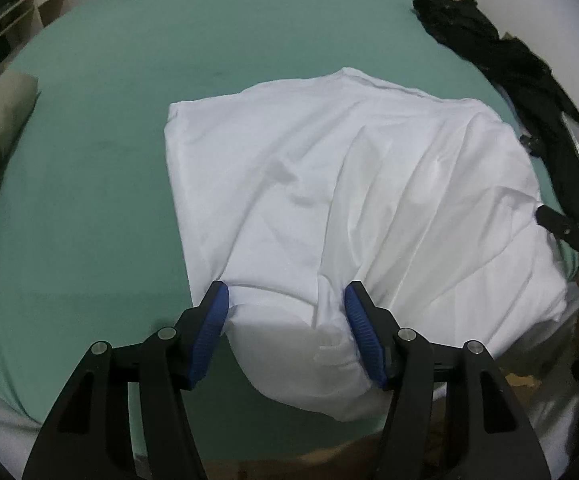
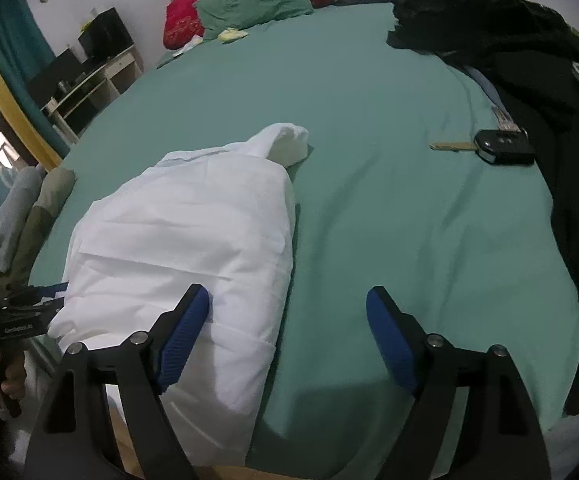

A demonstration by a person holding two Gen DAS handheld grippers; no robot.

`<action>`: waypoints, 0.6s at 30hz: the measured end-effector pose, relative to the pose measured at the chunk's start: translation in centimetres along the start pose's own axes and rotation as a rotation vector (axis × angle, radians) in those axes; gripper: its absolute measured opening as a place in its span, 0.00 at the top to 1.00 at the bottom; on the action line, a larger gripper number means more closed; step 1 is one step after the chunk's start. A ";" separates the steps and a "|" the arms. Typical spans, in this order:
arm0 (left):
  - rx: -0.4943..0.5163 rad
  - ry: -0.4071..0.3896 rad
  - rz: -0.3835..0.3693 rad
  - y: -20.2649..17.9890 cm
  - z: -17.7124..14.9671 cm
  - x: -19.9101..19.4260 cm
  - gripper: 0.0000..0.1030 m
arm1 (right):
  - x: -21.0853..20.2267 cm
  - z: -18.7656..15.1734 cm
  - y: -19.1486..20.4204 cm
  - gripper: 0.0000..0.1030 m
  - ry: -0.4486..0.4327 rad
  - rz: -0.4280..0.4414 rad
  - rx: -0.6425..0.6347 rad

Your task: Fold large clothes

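Observation:
A white garment (image 1: 329, 208) lies partly folded on the green bed sheet (image 1: 129, 80), its near end hanging over the bed's front edge. My left gripper (image 1: 287, 320) is open, its blue pads either side of a bunched fold at the near edge, not closed on it. In the right wrist view the garment (image 2: 193, 248) lies to the left, with a sleeve bunched at its far end. My right gripper (image 2: 289, 324) is open and empty; its left pad rests over the garment's right edge and its right pad is over bare sheet.
A black garment (image 2: 529, 60) lies along the right side of the bed, with a car key (image 2: 501, 148) beside it. Pillows, red (image 2: 185, 12) and green (image 2: 249, 0), sit at the far end. Rolled clothes (image 2: 37, 216) lie at the left edge. Shelves (image 2: 89, 80) stand beyond.

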State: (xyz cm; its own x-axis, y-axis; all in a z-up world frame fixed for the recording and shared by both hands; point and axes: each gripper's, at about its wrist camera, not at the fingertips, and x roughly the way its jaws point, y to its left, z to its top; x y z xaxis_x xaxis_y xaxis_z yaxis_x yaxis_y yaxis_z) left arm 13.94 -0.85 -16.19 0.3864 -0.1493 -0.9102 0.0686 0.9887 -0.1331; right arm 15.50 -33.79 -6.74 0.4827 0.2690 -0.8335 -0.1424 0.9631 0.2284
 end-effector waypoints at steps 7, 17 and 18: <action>-0.136 -0.109 -0.072 3.4 -0.5 -3.1 0.30 | -0.2 0.3 0.5 0.21 -0.010 0.002 -0.005; -0.269 -0.086 -0.182 5.2 -0.9 -0.6 0.05 | 0.3 0.1 1.2 0.21 -0.008 0.015 -0.008; -0.274 -0.087 -0.193 5.1 -0.6 -0.3 0.05 | 0.4 0.1 1.3 0.21 -0.005 0.019 -0.004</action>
State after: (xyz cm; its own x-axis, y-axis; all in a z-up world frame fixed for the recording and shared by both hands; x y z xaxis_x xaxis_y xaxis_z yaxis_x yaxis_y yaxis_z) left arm 13.64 4.21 -16.80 0.4683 -0.3228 -0.8225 -0.0964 0.9066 -0.4108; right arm 15.58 -32.46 -6.78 0.4846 0.2872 -0.8263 -0.1553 0.9578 0.2418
